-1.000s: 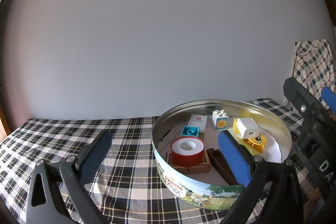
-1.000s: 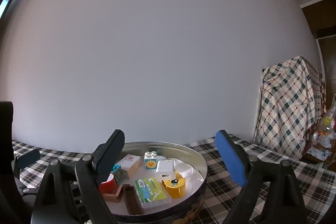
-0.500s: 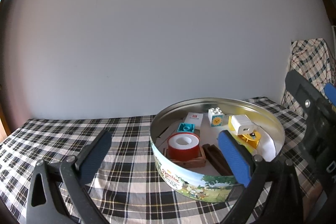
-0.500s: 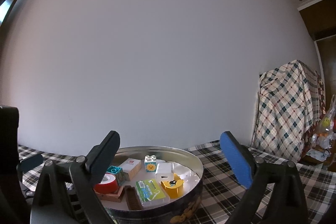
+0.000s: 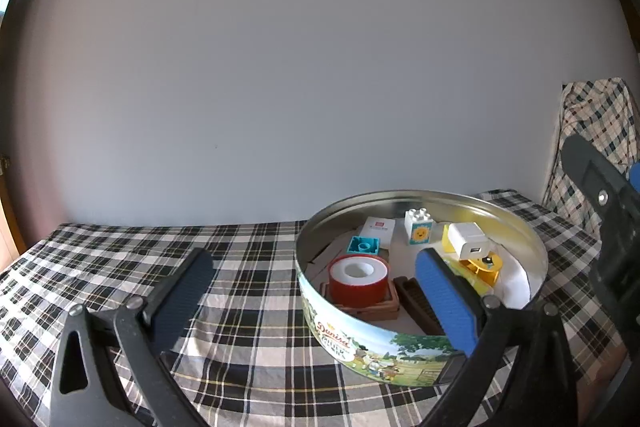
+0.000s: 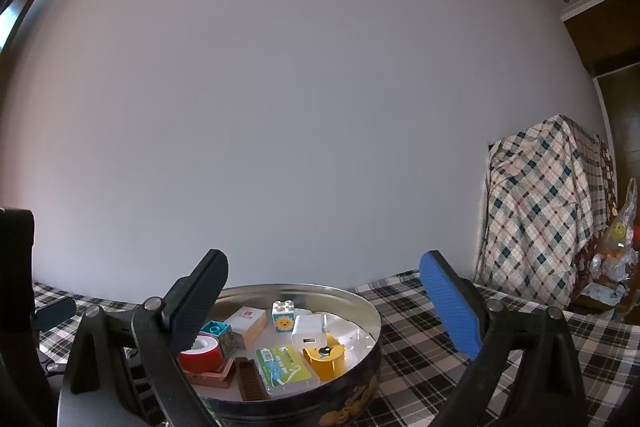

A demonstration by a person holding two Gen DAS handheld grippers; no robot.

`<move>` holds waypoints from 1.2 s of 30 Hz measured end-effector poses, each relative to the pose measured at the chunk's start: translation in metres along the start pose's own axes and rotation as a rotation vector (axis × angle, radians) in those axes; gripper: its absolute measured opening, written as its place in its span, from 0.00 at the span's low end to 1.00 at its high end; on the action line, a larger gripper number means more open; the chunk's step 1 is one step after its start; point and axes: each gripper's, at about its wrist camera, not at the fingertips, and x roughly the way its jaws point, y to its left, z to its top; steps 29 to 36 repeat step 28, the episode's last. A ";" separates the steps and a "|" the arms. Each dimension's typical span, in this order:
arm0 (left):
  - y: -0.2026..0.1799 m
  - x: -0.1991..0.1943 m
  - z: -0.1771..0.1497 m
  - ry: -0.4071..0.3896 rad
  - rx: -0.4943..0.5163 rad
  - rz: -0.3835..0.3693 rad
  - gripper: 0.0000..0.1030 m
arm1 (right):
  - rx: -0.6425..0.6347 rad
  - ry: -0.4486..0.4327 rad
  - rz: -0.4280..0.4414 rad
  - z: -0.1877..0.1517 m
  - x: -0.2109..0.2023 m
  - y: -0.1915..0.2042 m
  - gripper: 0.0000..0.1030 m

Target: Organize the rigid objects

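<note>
We see the round cookie tin on the checked worktop, holding a red tape roll on a wooden tray, a teal block, a white box, a sun-print brick, a white charger, a yellow piece, a green case and a brown comb. Left gripper fingers spread wide with nothing gripped, the blue one over the tin's near rim; right gripper fingers have just been opening, wide apart above the tin, nothing between them. Plaid-draped furniture stands well apart at right
</note>
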 end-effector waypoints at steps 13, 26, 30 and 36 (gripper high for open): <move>0.000 0.000 -0.001 0.003 0.008 -0.011 1.00 | 0.001 0.002 0.000 -0.001 -0.001 0.000 0.96; -0.001 0.002 -0.001 0.021 0.001 -0.075 1.00 | 0.014 0.036 -0.015 -0.002 0.007 -0.004 0.96; -0.002 0.002 -0.001 0.028 -0.001 -0.073 1.00 | 0.010 0.036 -0.018 -0.003 0.007 -0.004 0.96; -0.002 0.002 -0.001 0.028 -0.001 -0.073 1.00 | 0.010 0.036 -0.018 -0.003 0.007 -0.004 0.96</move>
